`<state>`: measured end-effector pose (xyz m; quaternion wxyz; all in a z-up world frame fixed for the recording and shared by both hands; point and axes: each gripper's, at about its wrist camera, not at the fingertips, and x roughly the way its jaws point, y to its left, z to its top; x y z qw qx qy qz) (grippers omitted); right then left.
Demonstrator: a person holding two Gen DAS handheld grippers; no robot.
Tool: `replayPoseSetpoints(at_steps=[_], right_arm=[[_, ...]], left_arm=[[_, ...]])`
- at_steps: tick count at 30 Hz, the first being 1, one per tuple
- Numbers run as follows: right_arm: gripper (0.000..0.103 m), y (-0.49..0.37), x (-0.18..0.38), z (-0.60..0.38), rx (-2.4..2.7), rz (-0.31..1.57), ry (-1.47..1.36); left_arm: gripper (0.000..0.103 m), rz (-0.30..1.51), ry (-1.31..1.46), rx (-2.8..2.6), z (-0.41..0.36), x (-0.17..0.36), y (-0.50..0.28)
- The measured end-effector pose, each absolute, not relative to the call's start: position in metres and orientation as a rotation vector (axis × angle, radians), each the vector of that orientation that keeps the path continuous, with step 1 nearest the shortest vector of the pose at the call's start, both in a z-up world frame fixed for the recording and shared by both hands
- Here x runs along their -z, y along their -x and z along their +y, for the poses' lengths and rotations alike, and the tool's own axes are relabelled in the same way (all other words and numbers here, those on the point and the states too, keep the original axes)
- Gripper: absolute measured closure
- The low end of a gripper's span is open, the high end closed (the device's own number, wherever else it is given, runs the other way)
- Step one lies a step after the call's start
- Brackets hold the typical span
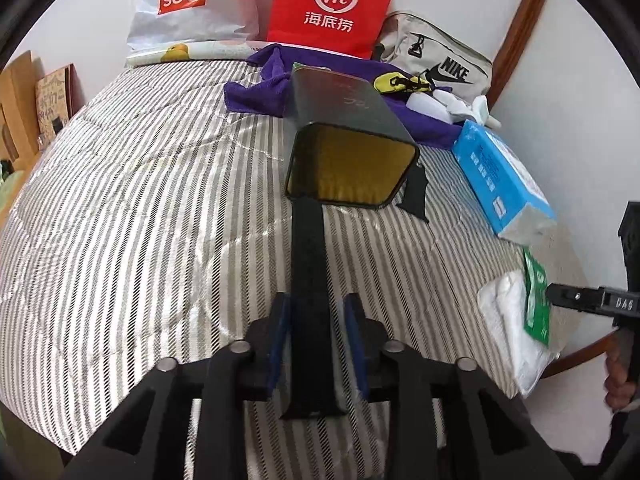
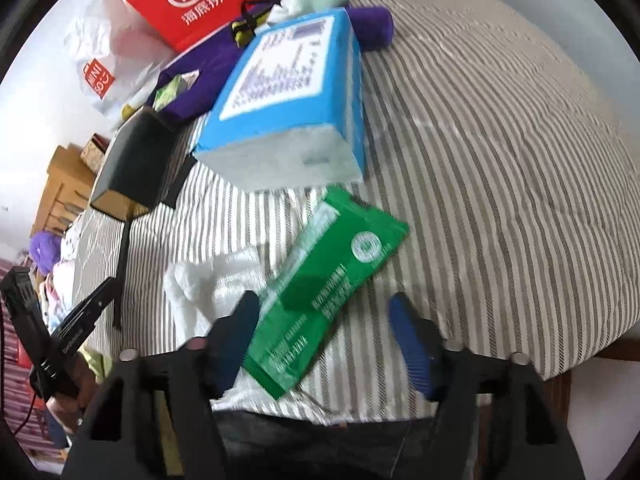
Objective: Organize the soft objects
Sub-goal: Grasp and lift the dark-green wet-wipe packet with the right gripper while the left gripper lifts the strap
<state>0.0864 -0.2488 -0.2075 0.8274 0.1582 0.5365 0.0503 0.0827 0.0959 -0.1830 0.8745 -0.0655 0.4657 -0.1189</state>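
Green packet (edges blurred) between spread right hand-held gripper.

1. The right gripper hangs over the striped bedcover with its jaws spread wide.
2. A green packet lies tilted between the fingers; whether either pad touches it cannot be told.
3. White folded cloth lies just left of the packet, partly under it.
4. A blue tissue pack sits farther off.
5. A black box, open end near, lies left of it.
6. The left gripper shows at the near left edge.
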Motion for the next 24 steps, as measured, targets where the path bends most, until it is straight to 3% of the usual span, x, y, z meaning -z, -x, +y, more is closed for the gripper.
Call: replayPoseSetpoints(at_steps=[7, 9, 13, 17, 24], right_arm=[[0.032, -0.096, 0.212, -0.218, 0.008, 1.083, -0.248], [0.051, -0.094, 0.213, -0.207, 0.047, 1.052, -0.134], [0.06, -0.089, 0.213, -0.208, 0.028, 1.011, -0.085], [0.076, -0.085, 0.21, -0.223, -0.044, 0.999, -0.149], [0.078, -0.082, 0.203, -0.233, -0.108, 1.003, -0.179]], left_arm=[[0.069, 0.949, 0.015, 0.173, 0.077, 0.183, -0.092], [0.069, 0.94, 0.002, 0.165, 0.075, 0.184, -0.092], [0.082, 0.924, -0.019, 0.144, 0.078, 0.184, -0.092], [0.083, 0.928, 0.018, 0.167, 0.085, 0.182, -0.091], [0.083, 0.912, 0.065, 0.189, 0.091, 0.169, -0.086]])
